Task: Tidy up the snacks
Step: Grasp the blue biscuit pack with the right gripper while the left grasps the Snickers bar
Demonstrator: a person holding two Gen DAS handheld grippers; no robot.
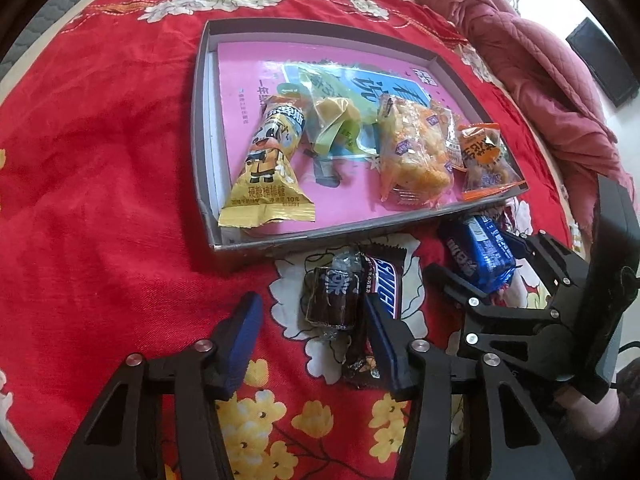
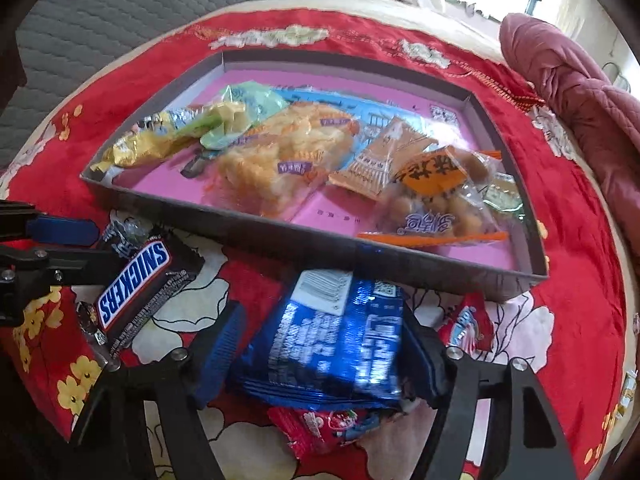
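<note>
A grey shallow box [image 1: 256,242] [image 2: 224,216] with a pink liner lies on the red cloth and holds several snack packets. My left gripper [image 1: 312,320] is open, low over the cloth, with a small dark candy [image 1: 332,298] between its fingers. A Snickers bar [image 1: 386,284] [image 2: 132,288] lies against the right finger. My right gripper [image 2: 324,344] is shut on a blue biscuit packet [image 2: 336,336] [image 1: 478,256], just in front of the box's near wall. A red packet [image 2: 320,426] lies under it.
A yellow candy bag [image 1: 268,168], a clear green bag [image 1: 334,120], a rice-cracker pack [image 1: 412,152] and an orange nut pack [image 1: 486,160] lie in the box. A pink quilt [image 1: 520,52] is bunched at the right.
</note>
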